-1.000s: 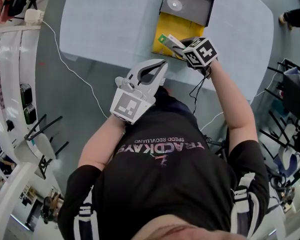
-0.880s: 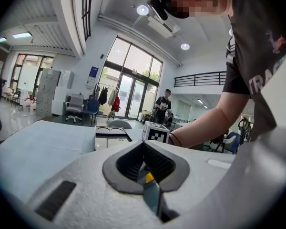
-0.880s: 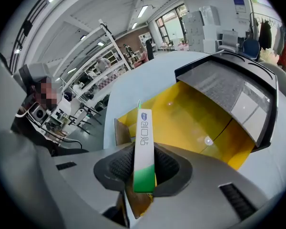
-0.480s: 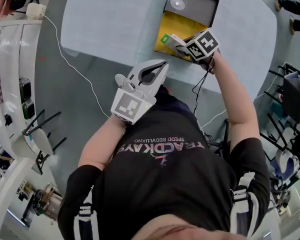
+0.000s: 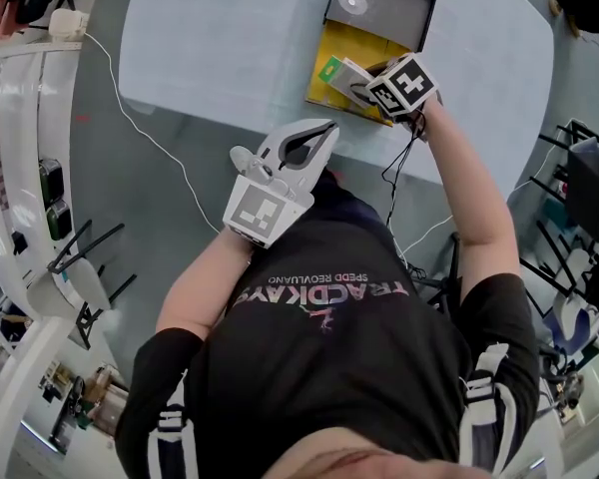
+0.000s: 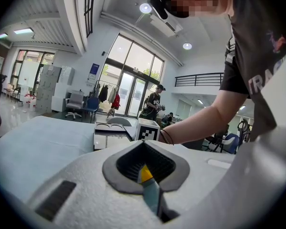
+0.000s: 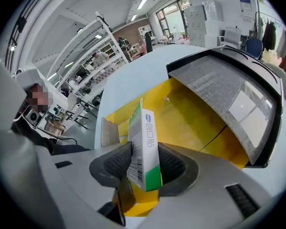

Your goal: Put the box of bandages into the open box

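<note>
Bandages being let go inside the box.
The box of bandages (image 7: 144, 147) stands tilted over the yellow open box (image 7: 190, 118), upper centre of the head view. The right gripper (image 7: 144, 165) has just been opening its jaws around it, so the drop looks near. The left gripper (image 6: 144, 165), closed and empty, sits mid-frame.

My head camera looks steeply down from high above me, taking in the table (image 5: 230, 38) whole, a far, wide look. The camera on my left gripper (image 5: 327, 128) faces almost level across the tabletop from near its front edge. From there the open box (image 6: 109, 133) stands well off, with the marker cube (image 6: 148, 130) of my right gripper (image 5: 361, 90) just beside it. The camera on that right gripper tilts sharply down along its jaws and sits close over the open box's yellow inside. All three views share one patch: that box and the tabletop around it.
</note>
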Motion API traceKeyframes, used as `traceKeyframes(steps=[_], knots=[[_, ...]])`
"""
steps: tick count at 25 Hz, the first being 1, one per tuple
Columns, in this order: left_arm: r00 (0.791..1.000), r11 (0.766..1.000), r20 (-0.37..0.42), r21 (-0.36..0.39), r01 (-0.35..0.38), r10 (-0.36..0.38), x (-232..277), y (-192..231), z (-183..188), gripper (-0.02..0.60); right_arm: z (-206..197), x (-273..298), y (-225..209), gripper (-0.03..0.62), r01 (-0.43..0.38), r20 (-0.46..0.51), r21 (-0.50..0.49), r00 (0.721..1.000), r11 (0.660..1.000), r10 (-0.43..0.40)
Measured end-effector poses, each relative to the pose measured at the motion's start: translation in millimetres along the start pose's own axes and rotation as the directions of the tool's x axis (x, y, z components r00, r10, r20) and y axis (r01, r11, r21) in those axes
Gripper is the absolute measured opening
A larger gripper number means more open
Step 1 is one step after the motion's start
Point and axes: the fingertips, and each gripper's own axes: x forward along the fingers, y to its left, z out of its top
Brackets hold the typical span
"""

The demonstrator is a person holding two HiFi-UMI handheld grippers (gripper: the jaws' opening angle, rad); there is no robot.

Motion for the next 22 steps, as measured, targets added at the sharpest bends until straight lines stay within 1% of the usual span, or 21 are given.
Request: traceKeyframes(steps=[6, 8, 11, 16, 19, 22], knots=[[1.0, 1.0, -0.006, 0.0, 0.007, -0.007, -1, 2, -2, 0.017, 4, 1, -8, 0.189, 0.055, 0.023, -0.02, 0.998, 0.998, -0.054], [1.0, 1.0, -0.006, 0.002, 0.007, -0.007, -3, 1, -3, 0.017, 3, 0, -11, 0.195, 0.088, 0.019, -0.031, 0.996, 0.996, -0.087], [1.0, 1.0, -0.01, -0.001, 0.004, -0.004, -4, 0, -5, 0.017, -2, 1, -17, 0.195, 0.144, 0.001, -0.08, 0.99, 0.986, -0.144], [1.0, 1.0, -0.012, -0.001, 0.0, 0.0, -4, 2, -5, 0.017, -2, 1, -22, 0.193, 0.143, 0.02, -0.051, 0.99, 0.988, -0.143], [1.0, 1.0, -0.013, 0.001, 0.001, -0.001, -7, 1, -5, 0.017, 1, -2, -20, 0.163, 0.16, 0.042, -0.051, 0.987, 0.986, -0.158], [1.0, 1.0, -0.012, 0.007, 0.004, -0.004, -10, 1, -4, 0.017, 7, -9, -17, 0.131, 0.185, 0.088, -0.039, 0.98, 0.982, -0.181]])
